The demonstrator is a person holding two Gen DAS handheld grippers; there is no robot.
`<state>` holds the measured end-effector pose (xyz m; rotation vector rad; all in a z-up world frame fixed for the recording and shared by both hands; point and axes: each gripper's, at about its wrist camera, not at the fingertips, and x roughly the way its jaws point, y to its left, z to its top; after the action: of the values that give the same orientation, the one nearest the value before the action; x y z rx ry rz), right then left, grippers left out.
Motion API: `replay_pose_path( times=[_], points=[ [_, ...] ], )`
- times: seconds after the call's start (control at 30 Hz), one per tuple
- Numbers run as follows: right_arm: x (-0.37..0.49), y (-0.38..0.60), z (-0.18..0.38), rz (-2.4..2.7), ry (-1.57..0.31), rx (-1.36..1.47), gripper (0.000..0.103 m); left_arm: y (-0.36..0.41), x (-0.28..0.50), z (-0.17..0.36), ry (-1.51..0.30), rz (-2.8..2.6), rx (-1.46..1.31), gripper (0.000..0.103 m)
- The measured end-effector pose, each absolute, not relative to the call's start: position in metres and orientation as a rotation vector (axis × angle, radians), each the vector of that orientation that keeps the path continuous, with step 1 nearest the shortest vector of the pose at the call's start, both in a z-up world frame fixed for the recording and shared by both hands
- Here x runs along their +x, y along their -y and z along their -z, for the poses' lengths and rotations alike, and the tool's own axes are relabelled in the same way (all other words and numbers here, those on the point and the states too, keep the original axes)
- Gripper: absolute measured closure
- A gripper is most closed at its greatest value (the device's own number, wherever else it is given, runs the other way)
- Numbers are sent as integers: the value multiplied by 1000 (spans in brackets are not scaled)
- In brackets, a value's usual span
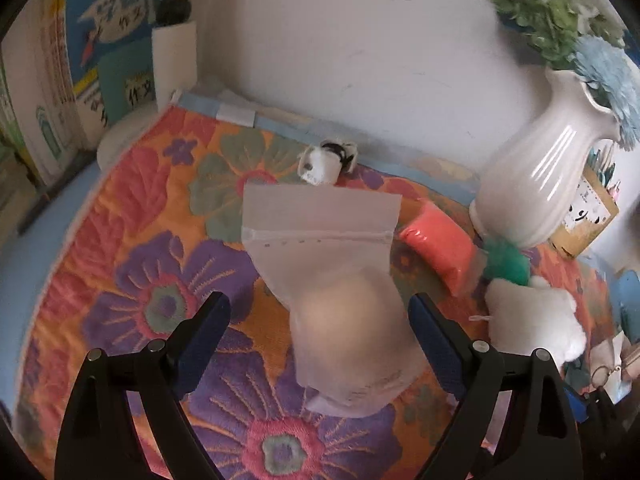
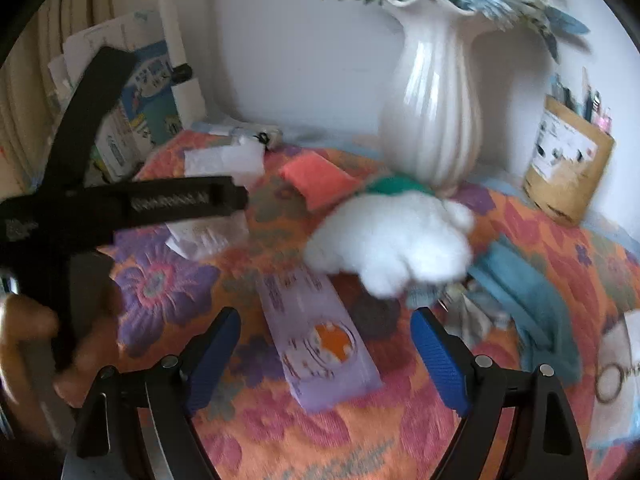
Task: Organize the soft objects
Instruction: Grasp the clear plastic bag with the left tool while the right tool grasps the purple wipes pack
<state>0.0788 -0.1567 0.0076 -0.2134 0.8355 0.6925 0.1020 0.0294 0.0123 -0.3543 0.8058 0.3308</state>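
Your left gripper (image 1: 320,340) hangs with its jaws spread wide and nothing pinched; the frosted zip pouch (image 1: 332,280) lies between the fingers, a pale soft lump showing through it, but the pads stand clear of its sides. That reads as lining up for a grasp, or a bag just set down; you cannot tell which from here. Your right gripper (image 2: 326,356) is likewise released, straddling a lilac packet (image 2: 320,336) with an orange-and-white print, without touching it. At the left of that view your hand (image 2: 28,332) carries the other tool.

Just beyond, the soft things cluster together, probably because they wait to be bagged: a white plush toy (image 2: 392,236) lies against a green fluffy piece (image 1: 506,260), with an orange-red sealed pack (image 1: 438,240) beside it and a teal cloth (image 2: 528,296) to the right. A small white-and-black item (image 1: 326,162) sits past the pouch's top edge.

All of it rests on a quilted flower-patterned cover (image 1: 160,240) in orange, purple and pink. Farther back stand a white ribbed vase (image 1: 536,176) with blue and green artificial flowers, a brown paper bag (image 2: 568,168) holding pens, and books (image 1: 104,52) leaning at the left, all against a plain white wall (image 1: 360,40).
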Motion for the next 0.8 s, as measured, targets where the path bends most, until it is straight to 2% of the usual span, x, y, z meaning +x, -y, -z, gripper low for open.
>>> replay_pose_path(
  times=[0.03, 0.07, 0.1, 0.13, 0.17, 0.2, 0.5, 0.8],
  points=[
    [79, 153, -6, -695, -842, -224, 16, -30, 103, -11, -812, -328, -357, 15],
    [80, 148, -2, -686, -858, -248, 21, -29, 104, -12, -803, -323, -355, 22],
    [80, 144, 1, -682, -869, -268, 40, -26, 104, -13, -794, -319, -342, 26],
    [79, 142, 3, -687, -880, -280, 47, -23, 105, -13, -795, -315, -328, 37],
    [79, 141, 5, -688, -885, -284, 52, -20, 105, -13, -794, -309, -302, 60],
    [80, 143, 4, -696, -877, -272, 60, -15, 104, -14, -787, -293, -282, 64],
    [63, 164, -3, -715, -856, -197, 62, 20, 56, -30, -667, -255, -226, 65],
    [6, 207, -9, -667, -824, -139, 62, 62, -11, -29, -630, -198, -191, 65]
  ],
)
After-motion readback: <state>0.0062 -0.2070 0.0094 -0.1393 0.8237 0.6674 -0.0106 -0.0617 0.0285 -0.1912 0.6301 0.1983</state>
